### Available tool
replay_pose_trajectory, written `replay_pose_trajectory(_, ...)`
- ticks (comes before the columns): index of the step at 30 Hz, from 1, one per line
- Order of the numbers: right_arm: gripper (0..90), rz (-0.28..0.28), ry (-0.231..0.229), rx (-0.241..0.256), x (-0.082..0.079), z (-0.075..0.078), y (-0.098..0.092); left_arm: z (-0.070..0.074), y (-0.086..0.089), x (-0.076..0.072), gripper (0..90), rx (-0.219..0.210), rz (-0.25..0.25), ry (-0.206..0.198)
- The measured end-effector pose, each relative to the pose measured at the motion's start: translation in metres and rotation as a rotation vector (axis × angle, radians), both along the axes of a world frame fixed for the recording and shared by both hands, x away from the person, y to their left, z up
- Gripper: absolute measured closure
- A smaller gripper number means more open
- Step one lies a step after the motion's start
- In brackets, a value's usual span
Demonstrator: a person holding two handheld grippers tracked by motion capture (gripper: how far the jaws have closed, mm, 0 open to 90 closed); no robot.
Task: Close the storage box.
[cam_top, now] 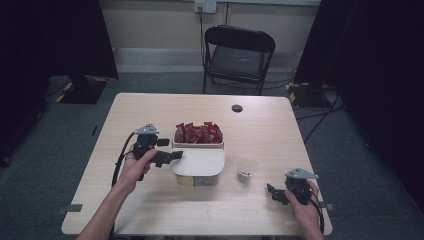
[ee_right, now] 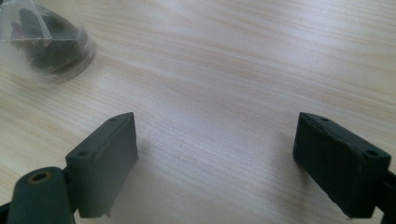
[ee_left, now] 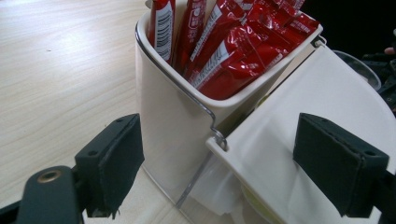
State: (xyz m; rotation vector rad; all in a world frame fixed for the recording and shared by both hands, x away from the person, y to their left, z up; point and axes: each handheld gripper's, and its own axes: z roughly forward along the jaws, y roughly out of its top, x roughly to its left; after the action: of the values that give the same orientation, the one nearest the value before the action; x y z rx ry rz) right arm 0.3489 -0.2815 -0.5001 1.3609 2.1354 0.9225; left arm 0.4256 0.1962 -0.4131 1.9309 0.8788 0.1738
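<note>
A white organiser box (cam_top: 198,162) stands at the table's middle, its back compartment full of red sachets (cam_top: 198,133). My left gripper (cam_top: 170,150) is open at the box's left side; in the left gripper view the jaws straddle the corner where the sachet compartment (ee_left: 173,116) meets the white lid (ee_left: 299,135), and the red sachets (ee_left: 229,46) stand upright. A clear plastic cup (cam_top: 246,169) with dark bits inside sits right of the box. My right gripper (cam_top: 274,192) is open near the front right edge, with bare tabletop between its jaws and the cup (ee_right: 44,42) ahead to the left.
A black folding chair (cam_top: 237,57) stands beyond the far edge of the table. A dark round cable hole (cam_top: 237,108) lies in the far part of the tabletop (cam_top: 150,205). Black curtains hang at both sides.
</note>
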Motion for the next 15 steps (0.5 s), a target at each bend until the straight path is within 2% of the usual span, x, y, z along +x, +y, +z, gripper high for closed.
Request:
replay_pose_trajectory(1, 13.2, 0.000, 0.000, 0.000, 0.000, 0.000, 0.000, 0.001, 0.000, -0.003, 15.8, 0.019, 0.001, -0.005)
replay_pose_trajectory(4, 13.2, 0.000, 0.001, 0.001, 0.000, 0.000, 0.000, 0.000, -0.002, -0.008, 15.7, 0.016, -0.018, -0.002)
replay_pose_trajectory(8, 13.2, -0.001, 0.001, 0.001, 0.000, 0.000, 0.000, 0.001, 0.000, -0.010, 15.7, 0.025, -0.018, -0.002)
replay_pose_trajectory(10, 13.2, -0.001, 0.001, 0.001, 0.000, 0.000, 0.000, 0.001, 0.006, -0.011, 16.1, 0.015, 0.012, 0.012)
replay_pose_trajectory(15, 13.0, 0.000, 0.001, 0.001, 0.000, 0.000, 0.000, 0.005, 0.018, -0.015, 16.2, -0.003, 0.033, 0.003)
